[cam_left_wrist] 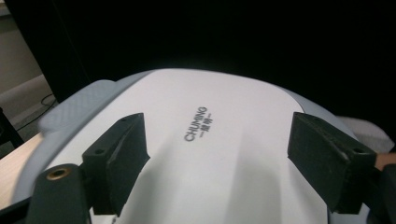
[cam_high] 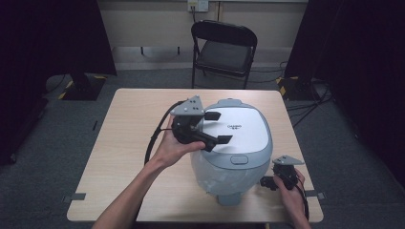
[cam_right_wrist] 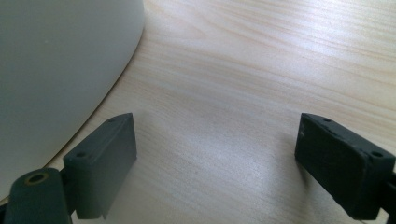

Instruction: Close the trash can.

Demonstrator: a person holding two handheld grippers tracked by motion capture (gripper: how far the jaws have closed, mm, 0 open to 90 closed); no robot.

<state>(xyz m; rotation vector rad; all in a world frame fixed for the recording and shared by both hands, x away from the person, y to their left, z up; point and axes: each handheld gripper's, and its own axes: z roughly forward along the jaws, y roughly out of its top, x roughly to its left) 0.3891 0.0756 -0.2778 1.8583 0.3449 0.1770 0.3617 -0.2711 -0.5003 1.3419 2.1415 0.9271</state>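
A big white and grey rice cooker (cam_high: pixel 232 145) sits on the right half of the wooden tabletop (cam_high: pixel 119 157), lid shut, its front latch facing the person. The left forearm reaches in from the bottom edge and angles up to the right, wrist bent back, the hand wrapped around the left claw (cam_high: pixel 218 128) from below. That claw hangs over the left side of the cooker's white lid (cam_left_wrist: pixel 205 154) with its jaws spread wide, nothing between them. The right hand sits low at the near right corner of the tabletop, holding the right claw (cam_high: pixel 267 182) just beside the cooker's base, pointed leftward toward it; its jaws are spread too, with bare wood between them.
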